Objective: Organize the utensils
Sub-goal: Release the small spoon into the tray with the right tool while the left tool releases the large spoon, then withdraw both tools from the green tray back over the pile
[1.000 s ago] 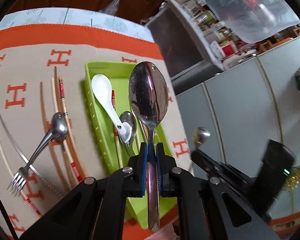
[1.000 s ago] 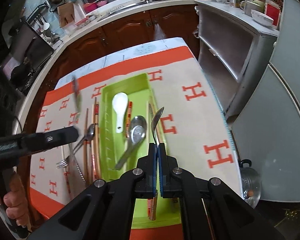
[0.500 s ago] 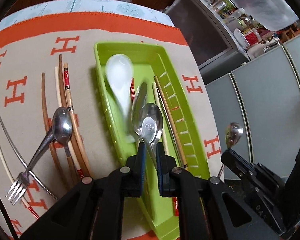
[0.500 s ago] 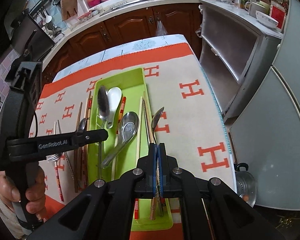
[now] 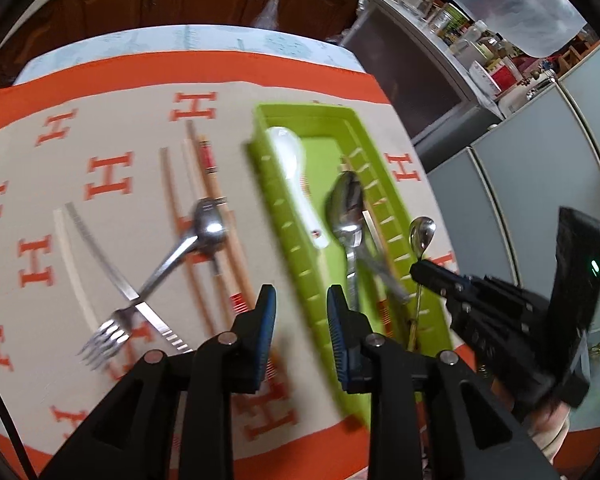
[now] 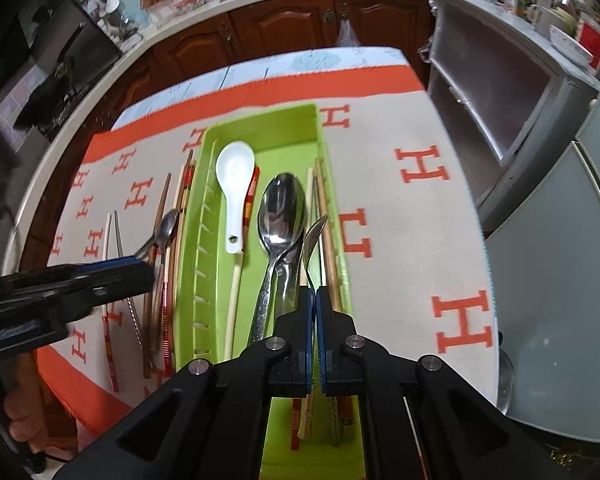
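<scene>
A green utensil tray (image 5: 284, 216) (image 6: 196, 240) lies on the table. In it are a white ceramic spoon (image 6: 234, 176) (image 5: 290, 160), large metal spoons (image 6: 280, 212) (image 5: 346, 208) and chopsticks (image 6: 326, 216). My left gripper (image 5: 300, 320) is open and empty, above the tray's left wall. My right gripper (image 6: 313, 304) is shut on a small metal spoon (image 6: 314, 236) (image 5: 422, 234), held edge-on over the tray's right side. On the cloth left of the tray lie a fork (image 5: 112, 332), a metal spoon (image 5: 208, 226) and several chopsticks (image 5: 216, 200).
An orange and beige cloth with H marks (image 6: 420, 168) covers the table. Its right edge drops off beside grey cabinets (image 6: 540, 280). Brown kitchen cupboards (image 6: 284, 20) stand behind the table's far edge.
My left gripper has opened and let go of the large metal spoon, which now lies in the tray. It has shifted left over the tray's wall. The right gripper still holds its spoon.
</scene>
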The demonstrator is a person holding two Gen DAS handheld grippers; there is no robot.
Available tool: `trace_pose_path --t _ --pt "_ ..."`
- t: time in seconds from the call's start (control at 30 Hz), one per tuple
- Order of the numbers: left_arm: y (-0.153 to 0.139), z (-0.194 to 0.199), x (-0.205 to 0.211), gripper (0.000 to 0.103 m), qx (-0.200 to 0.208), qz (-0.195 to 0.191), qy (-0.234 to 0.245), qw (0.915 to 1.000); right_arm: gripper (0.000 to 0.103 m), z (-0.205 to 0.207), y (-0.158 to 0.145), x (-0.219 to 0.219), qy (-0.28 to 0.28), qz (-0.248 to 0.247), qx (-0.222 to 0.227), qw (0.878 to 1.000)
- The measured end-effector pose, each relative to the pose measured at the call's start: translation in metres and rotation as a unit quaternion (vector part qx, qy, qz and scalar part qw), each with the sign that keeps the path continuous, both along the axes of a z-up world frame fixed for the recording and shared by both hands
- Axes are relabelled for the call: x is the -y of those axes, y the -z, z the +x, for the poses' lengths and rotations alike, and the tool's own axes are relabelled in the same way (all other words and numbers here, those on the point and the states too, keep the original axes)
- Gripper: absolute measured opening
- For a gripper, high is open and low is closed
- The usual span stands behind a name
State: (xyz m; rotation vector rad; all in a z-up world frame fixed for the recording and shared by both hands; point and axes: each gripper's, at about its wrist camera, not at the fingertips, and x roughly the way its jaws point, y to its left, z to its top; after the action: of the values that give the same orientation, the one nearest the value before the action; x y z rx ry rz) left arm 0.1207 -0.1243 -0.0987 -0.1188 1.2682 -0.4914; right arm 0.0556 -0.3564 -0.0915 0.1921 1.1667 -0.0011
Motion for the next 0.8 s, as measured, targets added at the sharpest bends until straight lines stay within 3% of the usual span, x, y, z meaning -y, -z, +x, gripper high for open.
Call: trace_pose_path --t 0.23,0.33,0.4,0.43,0.63,0.8 --pt "0.001 -0.011 -0.05 0.024 0.005 0.015 -0.039 0.9991 0.002 0.017 0.019 -0.009 -0.012 -0.011 -0.028 0.999" --pt "0.0 -0.017 -0.067 0.032 0.01 0.019 -0.051 0.9984 0.004 0.022 0.023 -0.006 0.001 0.002 -0.038 0.999" --pt "0.0 -0.021 -0.075 0.05 0.013 0.023 -0.058 0.998 0.006 0.021 0.02 -0.006 0.005 0.009 -0.036 0.999" --pt "0.0 -0.023 -0.079 0.053 0.017 0.024 -0.063 0.9976 0.007 0.02 0.018 -0.007 0.007 0.009 -0.034 0.999" --pt "-0.003 -0.037 -0.103 0.056 0.038 0.048 -0.081 0.9948 0.009 0.001 -0.007 -0.021 -0.002 0.02 -0.012 1.0" --pt "-0.004 -0.05 -0.122 0.066 0.05 0.061 -0.099 0.992 0.011 -0.019 -0.025 -0.041 -0.012 0.037 0.004 0.999"
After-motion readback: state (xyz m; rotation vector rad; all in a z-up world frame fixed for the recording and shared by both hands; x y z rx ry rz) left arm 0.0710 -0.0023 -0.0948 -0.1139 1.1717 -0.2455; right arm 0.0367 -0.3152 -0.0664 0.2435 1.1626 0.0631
